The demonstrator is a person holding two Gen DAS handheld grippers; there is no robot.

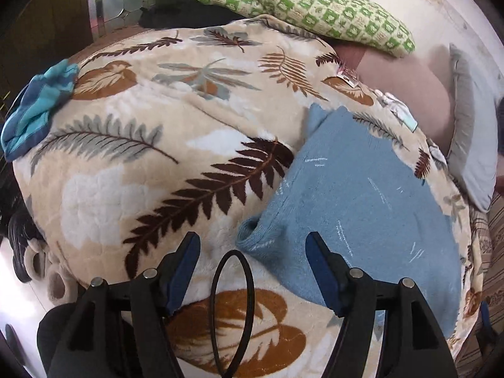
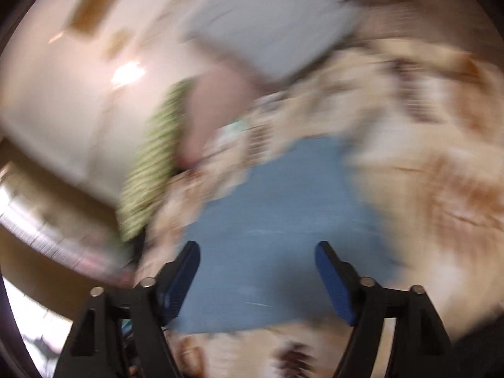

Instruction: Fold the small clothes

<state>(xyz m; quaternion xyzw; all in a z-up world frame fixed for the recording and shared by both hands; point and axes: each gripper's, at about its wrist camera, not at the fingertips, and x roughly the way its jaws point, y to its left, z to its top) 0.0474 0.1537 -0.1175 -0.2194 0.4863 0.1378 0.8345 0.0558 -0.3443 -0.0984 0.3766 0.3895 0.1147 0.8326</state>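
Note:
A light blue knitted garment (image 1: 362, 204) lies folded flat on the leaf-patterned blanket (image 1: 141, 173), with a ribbed cuff pointing toward my left gripper (image 1: 252, 239). That gripper hovers just above the cuff's end and stands open, nothing pressed between its blue pads. A teal and dark blue garment (image 1: 34, 107) lies crumpled at the blanket's far left edge. The right wrist view is heavily blurred by motion. In it my right gripper (image 2: 257, 247) stands open over the same blue garment (image 2: 277, 195), holding nothing.
A green checked pillow (image 1: 308, 9) lies at the back, and a grey pillow (image 1: 472, 132) at the right beside a pink sheet (image 1: 419, 91). A black cable loop (image 1: 231, 299) hangs between the left fingers. The blanket drops off at its left and near edges.

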